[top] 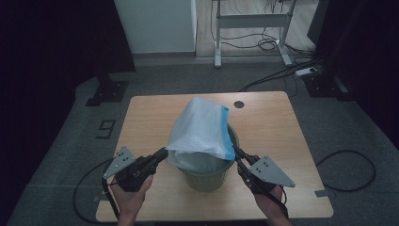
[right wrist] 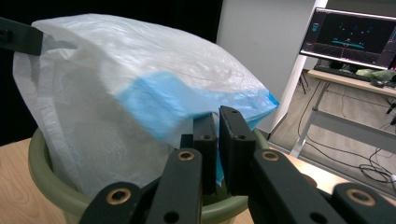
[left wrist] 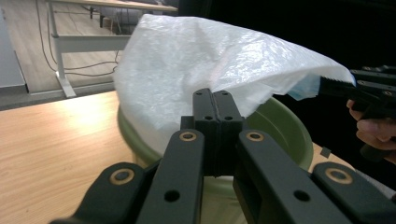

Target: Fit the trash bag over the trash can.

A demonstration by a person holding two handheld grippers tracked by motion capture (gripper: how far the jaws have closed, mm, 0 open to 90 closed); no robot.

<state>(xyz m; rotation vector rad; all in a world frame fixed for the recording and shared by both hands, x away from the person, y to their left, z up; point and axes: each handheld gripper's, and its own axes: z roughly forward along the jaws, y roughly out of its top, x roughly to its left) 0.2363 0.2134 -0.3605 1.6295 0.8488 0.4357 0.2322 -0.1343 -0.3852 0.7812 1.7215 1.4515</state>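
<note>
Where bag (top: 200, 129) billows, bin (top: 209, 176) inside hidden; both grippers clamp edge.

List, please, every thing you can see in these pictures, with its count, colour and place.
plastic bag: 1, white with a blue edge, standing in the bin and puffed up above it.
bin: 1, olive green, on the near middle of the table.
table: 1, light wood, centre of the high view.
desk frame: 1, white, on the floor beyond the table.
cables: several, black, on the grey floor at right and behind.
monitor: 1, dark screen, on a far desk in the right gripper view.
left tool: 1, black, shut on the bag's left edge.
right tool: 1, black, shut on the bag's blue edge.
hands: 2, at the near edge.
</note>
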